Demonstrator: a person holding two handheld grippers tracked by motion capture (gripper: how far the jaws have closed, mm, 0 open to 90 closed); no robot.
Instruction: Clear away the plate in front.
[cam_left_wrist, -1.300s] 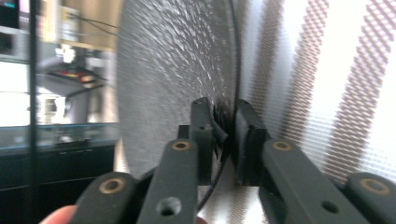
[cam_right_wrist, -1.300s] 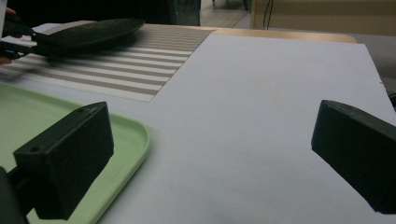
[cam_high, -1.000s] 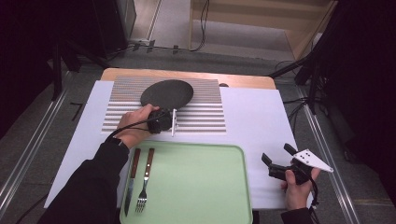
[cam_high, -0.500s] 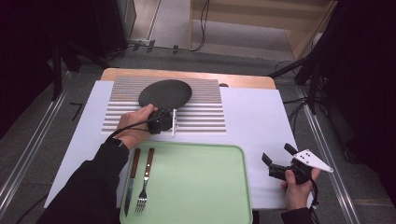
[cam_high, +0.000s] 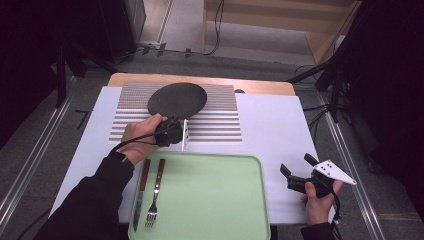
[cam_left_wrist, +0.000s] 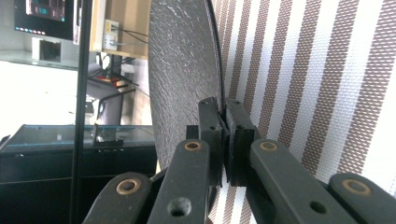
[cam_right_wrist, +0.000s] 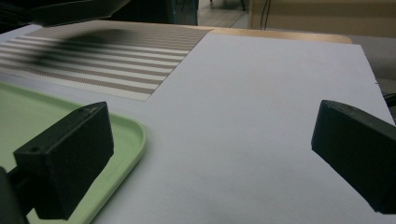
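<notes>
High view: the dark round plate is seen over the striped placemat, its near edge pinched by the left gripper. A knife and fork lie on the green tray.

Left gripper view: the jaws are clamped on the plate's rim.

Right gripper view: the right gripper is held wide open over the white sheet, nothing gripped.

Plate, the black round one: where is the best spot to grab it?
By its thin rim at the near edge, coming in from the person's side. The plate is flat and too wide for the jaws to span, so only its edge fits between them. The left gripper is shut on that rim, over the striped mat.
</notes>
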